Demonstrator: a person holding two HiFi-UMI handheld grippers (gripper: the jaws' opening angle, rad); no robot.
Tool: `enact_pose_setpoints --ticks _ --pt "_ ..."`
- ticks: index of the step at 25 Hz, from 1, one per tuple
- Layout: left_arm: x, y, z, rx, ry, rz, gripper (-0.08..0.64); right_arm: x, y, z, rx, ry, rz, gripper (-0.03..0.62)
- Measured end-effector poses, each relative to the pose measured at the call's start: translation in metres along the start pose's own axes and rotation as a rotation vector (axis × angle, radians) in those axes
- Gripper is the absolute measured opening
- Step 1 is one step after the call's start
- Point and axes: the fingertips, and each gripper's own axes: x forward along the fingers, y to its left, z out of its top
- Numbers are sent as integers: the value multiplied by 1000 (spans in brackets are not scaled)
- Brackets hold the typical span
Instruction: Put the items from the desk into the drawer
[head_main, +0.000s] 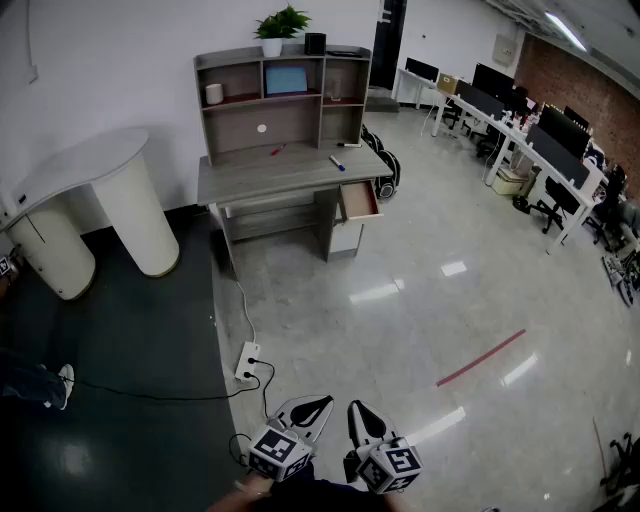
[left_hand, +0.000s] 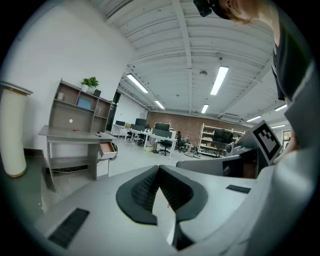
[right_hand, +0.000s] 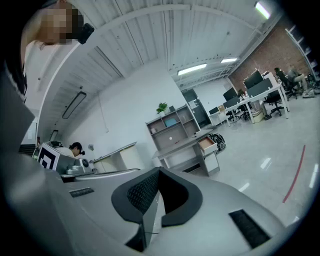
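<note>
Left gripper: the left gripper is closed, jaw tips meeting with nothing between them. It is held low at the near edge of the head view, pointing a little below level.
Right gripper: the right gripper is also closed and empty. It sits just beside the left one.
Floor nearby: a white power strip lies on the floor just ahead of the grippers, its cables trailing. A red strip is off to the right on the glossy tiles.
Worktop: the grey worktop stands well apart from both grippers, against the white wall, with a shelf unit on its back edge.
Items: a red pen, a white marker and a small dark item lie on the worktop.
Drawer: the drawer at the worktop's right end is pulled open. What it holds cannot be made out.
Shelf top: a potted plant.
</note>
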Motion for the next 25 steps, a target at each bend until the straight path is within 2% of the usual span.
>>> enact_pose_setpoints --ticks 6,11,17,20,25 --pt "13 39 10 -3 10 -35 0 42 -4 5 0 -12 -30 12" --pt "21 62 15 11 28 -64 0 75 -11 8 90 -16 -62 12" --pt "21 87 26 -1 26 -82 0 107 -10 13 57 -45 -94 14" --pt "23 93 35 -1 14 -88 0 114 -7 17 80 -60 -91 14" --pt "26 102 32 -27 15 -83 0 119 2 17 60 -62 -47 14"
